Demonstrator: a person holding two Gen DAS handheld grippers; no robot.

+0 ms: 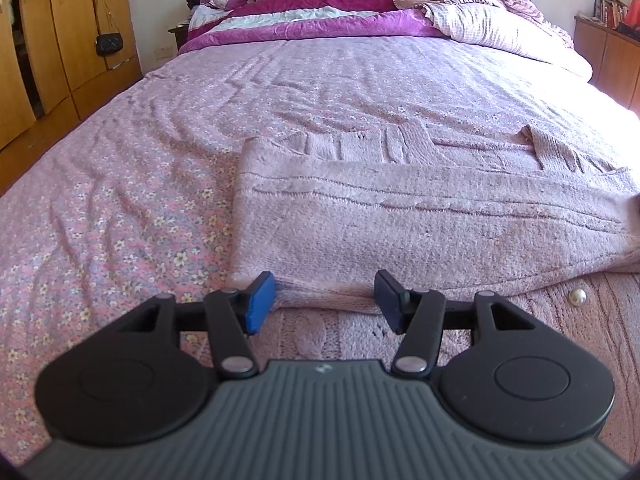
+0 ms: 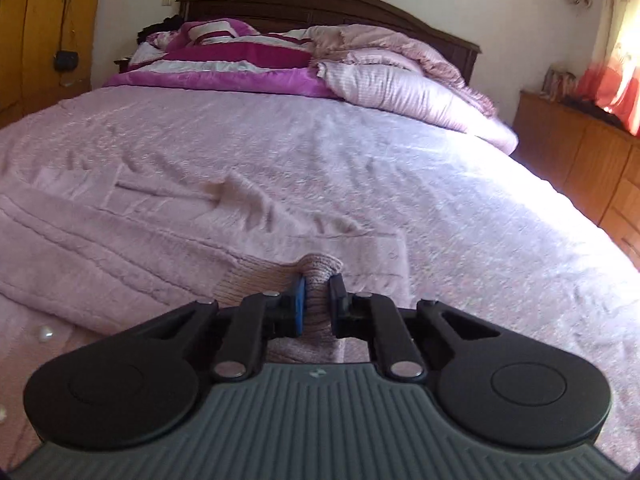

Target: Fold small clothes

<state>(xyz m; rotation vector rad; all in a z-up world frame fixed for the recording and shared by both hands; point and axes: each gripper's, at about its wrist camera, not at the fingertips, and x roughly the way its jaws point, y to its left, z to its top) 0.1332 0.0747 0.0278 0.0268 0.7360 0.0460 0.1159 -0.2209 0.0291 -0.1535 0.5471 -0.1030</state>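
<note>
Pinching a bunched corner of the pink knitted sweater (image 2: 132, 256), the right gripper (image 2: 318, 300) has its pads pressed against a little hump of knit, and that looks like a thin bite. If only the top layer is caught, the fold will drag one ply and leave the one beneath behind on the bed (image 2: 360, 152). Over on the other side, the left gripper (image 1: 324, 300) stands with its jaws well apart, straddling the folded near edge of the sweater (image 1: 400, 232), with nothing clamped between them. So one corner is held and the other is loose. Lift now and the knit would swing and skew instead of folding square. The garment lies across the near edge of the bed, already doubled over in a long band. A pearl button (image 1: 577, 297) sits on the layer below, just beside the fold, and could snag the loose knit. The floral bedsheet (image 1: 120, 208) is wrinkled too, so it could ride up along with the sweater.
</note>
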